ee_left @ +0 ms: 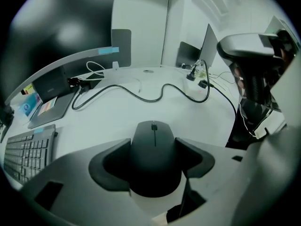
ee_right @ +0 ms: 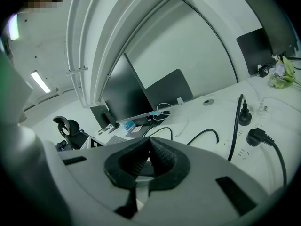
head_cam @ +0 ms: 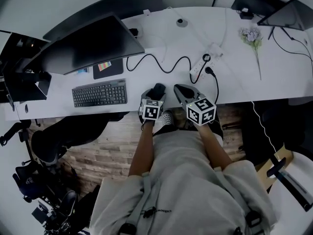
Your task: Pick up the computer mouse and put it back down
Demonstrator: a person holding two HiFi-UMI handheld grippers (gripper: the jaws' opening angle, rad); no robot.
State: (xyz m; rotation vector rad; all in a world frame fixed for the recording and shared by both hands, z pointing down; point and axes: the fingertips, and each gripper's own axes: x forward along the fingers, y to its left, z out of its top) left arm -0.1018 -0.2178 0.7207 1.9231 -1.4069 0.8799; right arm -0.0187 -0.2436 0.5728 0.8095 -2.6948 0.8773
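At the white bench (head_cam: 234, 77), your left gripper (ee_left: 154, 155) fingers grasped the computer mouse (ee_left: 154, 134); your right gripper (ee_right: 149, 149) was clenched, empty. Releasing too early risked dropping it.

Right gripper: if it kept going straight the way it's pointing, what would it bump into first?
Probably the white desk top, close to the looping black cable. The right gripper, shut and empty, tilts slightly down across the desk. Depth is hard to judge, so the cable might come first.
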